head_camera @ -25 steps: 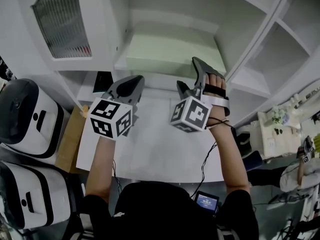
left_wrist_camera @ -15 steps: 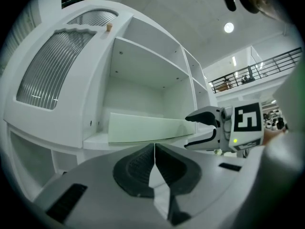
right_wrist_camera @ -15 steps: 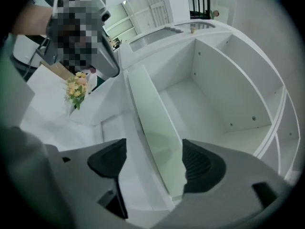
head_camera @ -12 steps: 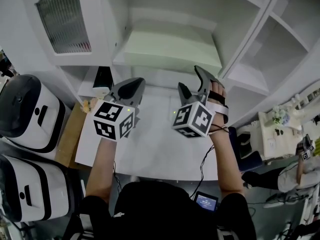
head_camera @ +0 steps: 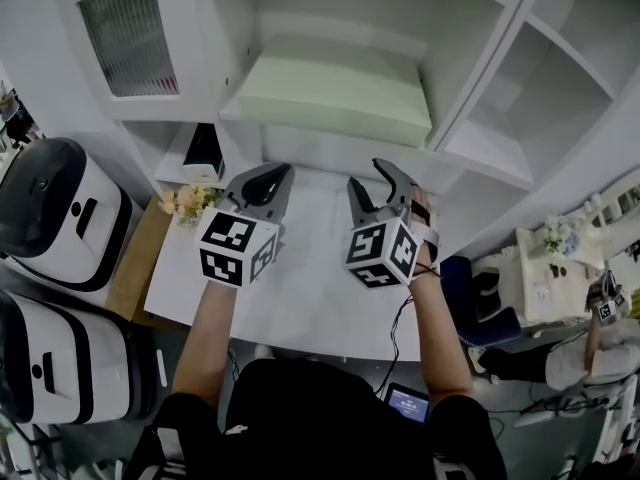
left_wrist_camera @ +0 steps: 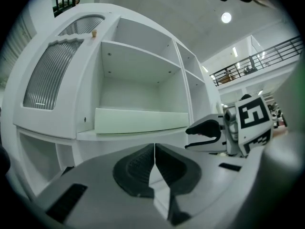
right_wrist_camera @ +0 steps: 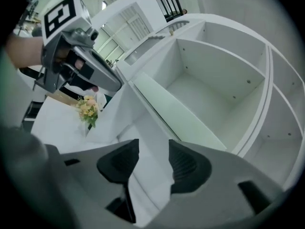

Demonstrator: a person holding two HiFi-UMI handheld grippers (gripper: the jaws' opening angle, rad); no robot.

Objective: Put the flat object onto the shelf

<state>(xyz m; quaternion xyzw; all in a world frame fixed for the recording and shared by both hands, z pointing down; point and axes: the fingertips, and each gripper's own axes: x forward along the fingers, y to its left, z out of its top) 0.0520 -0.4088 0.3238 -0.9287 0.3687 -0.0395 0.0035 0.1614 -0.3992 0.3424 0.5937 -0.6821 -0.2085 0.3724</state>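
A flat pale green slab (head_camera: 335, 93) lies on the white shelf (head_camera: 330, 140) in the cabinet's wide bay, also seen in the left gripper view (left_wrist_camera: 140, 120) and the right gripper view (right_wrist_camera: 181, 113). Both grippers hover over the white table (head_camera: 310, 293), short of the shelf and apart from the slab. My left gripper (head_camera: 268, 176) is shut with nothing in it, its pads together (left_wrist_camera: 154, 149). My right gripper (head_camera: 369, 175) has its jaws closing, a gap still between the pads (right_wrist_camera: 153, 147) and nothing between them.
A small bunch of flowers (head_camera: 190, 203) and a black item (head_camera: 203, 150) sit at the table's left back corner. Two white rounded machines (head_camera: 50, 218) stand at the left. A cabinet door with ribbed glass (head_camera: 125, 33) is left of the bay, with more compartments (head_camera: 560, 88) to the right.
Both grippers have drawn back from the shelf toward the person. The right gripper's jaws have narrowed. The slab has stayed on the shelf.
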